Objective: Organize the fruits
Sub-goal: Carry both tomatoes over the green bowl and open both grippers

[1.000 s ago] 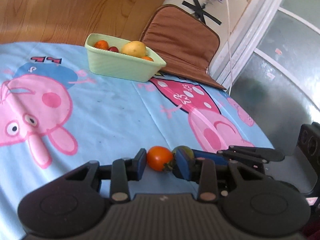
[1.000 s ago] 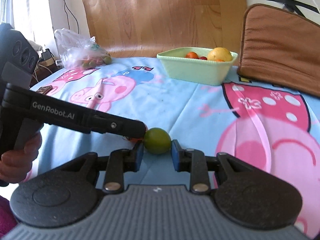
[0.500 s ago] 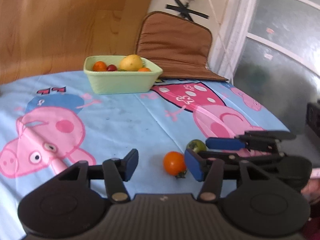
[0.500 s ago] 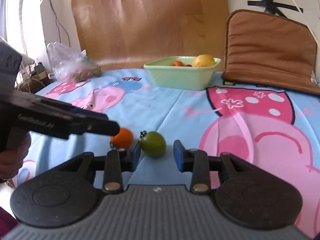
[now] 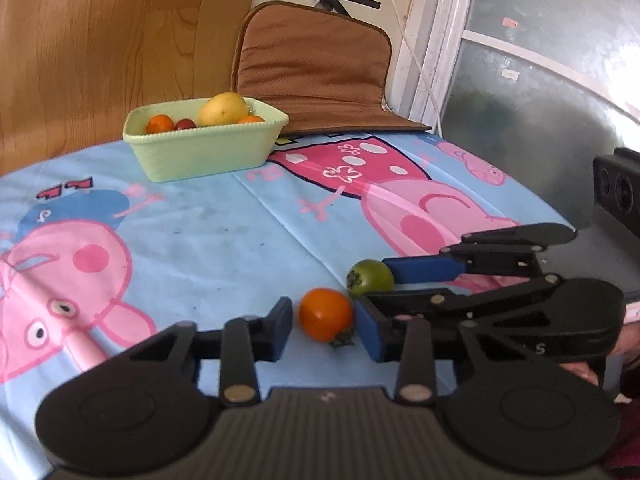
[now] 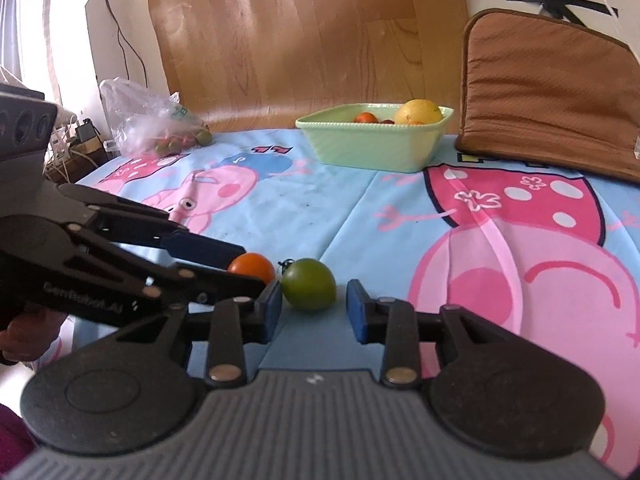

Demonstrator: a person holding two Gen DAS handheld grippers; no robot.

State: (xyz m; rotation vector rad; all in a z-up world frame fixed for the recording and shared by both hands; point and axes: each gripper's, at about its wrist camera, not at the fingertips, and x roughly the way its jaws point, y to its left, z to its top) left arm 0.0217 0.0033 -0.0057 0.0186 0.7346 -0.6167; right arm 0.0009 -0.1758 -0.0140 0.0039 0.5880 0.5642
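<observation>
An orange tomato (image 5: 325,314) lies on the Peppa Pig tablecloth between the open fingers of my left gripper (image 5: 324,330), with small gaps on both sides. A green tomato (image 6: 309,283) lies next to it, between the open fingers of my right gripper (image 6: 314,307). The orange tomato also shows in the right wrist view (image 6: 251,266), and the green one in the left wrist view (image 5: 370,277). A pale green bowl (image 5: 208,152) at the far side holds a yellow citrus fruit (image 5: 223,109) and small orange and red fruits. The bowl also shows in the right wrist view (image 6: 372,147).
A brown chair cushion (image 5: 316,68) leans behind the bowl at the table's far right. A clear plastic bag of small fruits (image 6: 160,128) lies at the far left table edge. The two grippers are close side by side, fingers nearly touching, near the table's front edge.
Both grippers opened and let the tomatoes rest on the cloth a second ago. Since half a second ago the left fingers have narrowed around the orange tomato and both views shifted slightly.
</observation>
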